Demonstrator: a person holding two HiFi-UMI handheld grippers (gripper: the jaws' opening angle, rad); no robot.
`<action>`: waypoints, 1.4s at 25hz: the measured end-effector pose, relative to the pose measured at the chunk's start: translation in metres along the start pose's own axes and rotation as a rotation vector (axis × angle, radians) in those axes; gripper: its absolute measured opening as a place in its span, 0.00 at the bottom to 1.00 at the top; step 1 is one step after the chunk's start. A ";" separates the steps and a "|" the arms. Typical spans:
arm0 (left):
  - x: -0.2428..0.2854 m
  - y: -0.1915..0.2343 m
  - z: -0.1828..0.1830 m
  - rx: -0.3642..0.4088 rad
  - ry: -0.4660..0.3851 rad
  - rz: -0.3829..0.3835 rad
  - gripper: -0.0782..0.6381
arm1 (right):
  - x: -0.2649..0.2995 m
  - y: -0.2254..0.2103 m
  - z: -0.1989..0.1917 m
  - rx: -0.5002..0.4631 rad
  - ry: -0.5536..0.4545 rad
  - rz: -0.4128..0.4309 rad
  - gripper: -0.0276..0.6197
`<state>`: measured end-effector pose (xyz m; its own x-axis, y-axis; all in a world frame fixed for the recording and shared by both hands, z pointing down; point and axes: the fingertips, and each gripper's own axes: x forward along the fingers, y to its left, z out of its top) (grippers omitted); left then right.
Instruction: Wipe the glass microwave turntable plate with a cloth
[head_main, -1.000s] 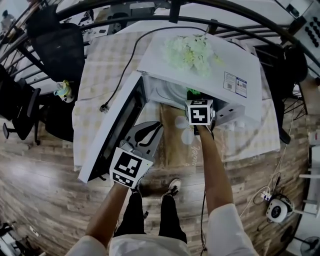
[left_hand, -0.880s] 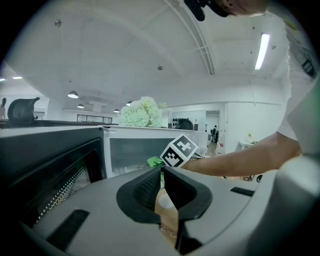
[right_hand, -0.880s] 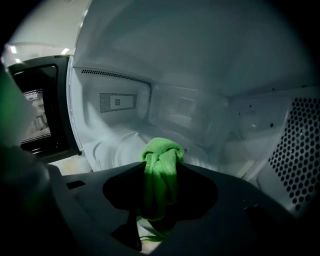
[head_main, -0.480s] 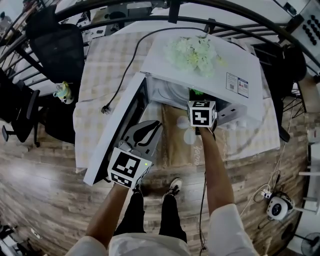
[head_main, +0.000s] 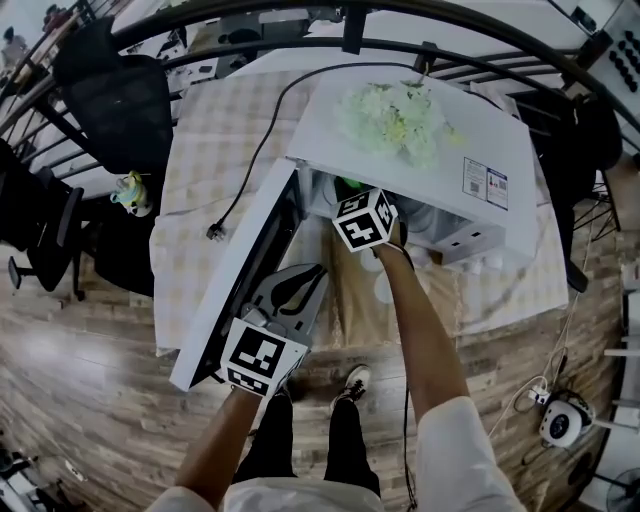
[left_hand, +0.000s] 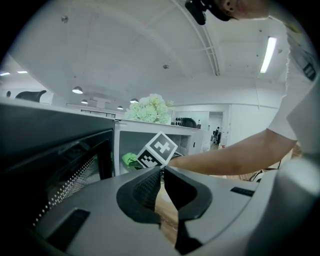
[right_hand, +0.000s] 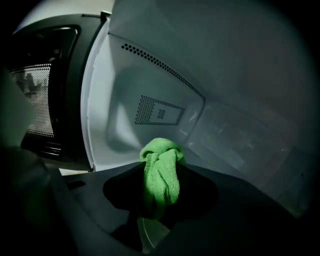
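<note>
Microwave (head_main: 330, 135), door (head_main: 235, 280) swung open toward 7 o'clock: the cavity holds the right gripper (right_hand: 161, 182), pinching a bunched green cloth (right_hand: 160, 155) (glass turntable plate not discernible). On top, 12 o'clock: white flowers (head_main: 395, 115). Left gripper (left_hand: 162, 175), jaws pressed together and empty, waits outside beside the door.

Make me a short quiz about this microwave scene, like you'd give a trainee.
1. True or false: the microwave door stands open.
2. What does the right gripper hold? A) a sponge B) a green cloth C) a plate
3. Fill in: on top of the microwave lie pale ____.
Key: 1 true; 2 B; 3 flowers.
</note>
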<state>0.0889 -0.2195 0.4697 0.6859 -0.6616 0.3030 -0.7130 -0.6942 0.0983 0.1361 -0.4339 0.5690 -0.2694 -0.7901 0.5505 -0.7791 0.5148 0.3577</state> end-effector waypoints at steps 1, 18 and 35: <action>0.001 -0.002 -0.002 0.001 0.006 -0.005 0.16 | 0.002 -0.002 0.000 0.001 0.004 -0.007 0.29; 0.011 -0.019 -0.004 -0.002 0.010 -0.048 0.16 | -0.027 -0.115 -0.071 0.014 0.199 -0.422 0.29; 0.001 -0.026 -0.043 -0.002 0.065 -0.052 0.16 | 0.019 -0.109 -0.039 -0.427 0.241 -0.385 0.29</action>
<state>0.1016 -0.1901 0.5084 0.7115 -0.6046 0.3581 -0.6767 -0.7269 0.1171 0.2380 -0.4922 0.5694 0.1603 -0.8739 0.4589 -0.4861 0.3347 0.8073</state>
